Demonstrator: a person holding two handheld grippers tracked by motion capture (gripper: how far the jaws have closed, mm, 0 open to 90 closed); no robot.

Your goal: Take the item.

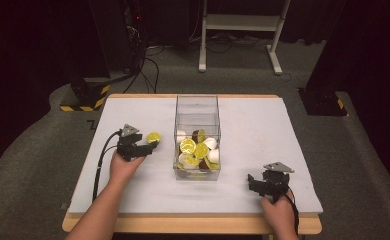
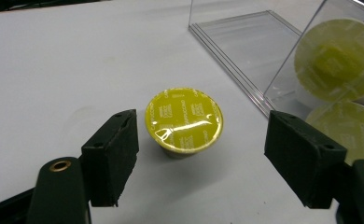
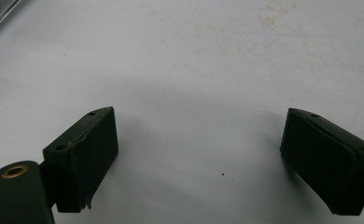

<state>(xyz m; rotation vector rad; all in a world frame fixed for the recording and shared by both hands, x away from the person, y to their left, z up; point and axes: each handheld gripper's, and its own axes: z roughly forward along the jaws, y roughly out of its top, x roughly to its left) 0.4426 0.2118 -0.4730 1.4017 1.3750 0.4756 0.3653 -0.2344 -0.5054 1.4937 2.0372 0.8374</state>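
A yellow-lidded coffee capsule [image 2: 184, 119] stands lid up on the white table, left of the clear plastic box [image 1: 197, 107]. My left gripper [image 1: 150, 145] sits just behind this capsule [image 1: 154, 137]. Its jaws are open, one on each side of the capsule, and the pads do not touch it. The box holds a pile of yellow, white and brown capsules [image 1: 195, 149], and two yellow lids show through its wall [image 2: 339, 56]. My right gripper [image 1: 253, 182] rests near the front right of the table, open over bare surface [image 3: 199, 140].
The white mat [image 1: 263, 130] covers a wooden table whose front edge [image 1: 193, 224] runs by my forearms. The far half of the box is unfilled. On the floor beyond stand a white frame [image 1: 243, 30] and black stands with cables [image 1: 133, 60].
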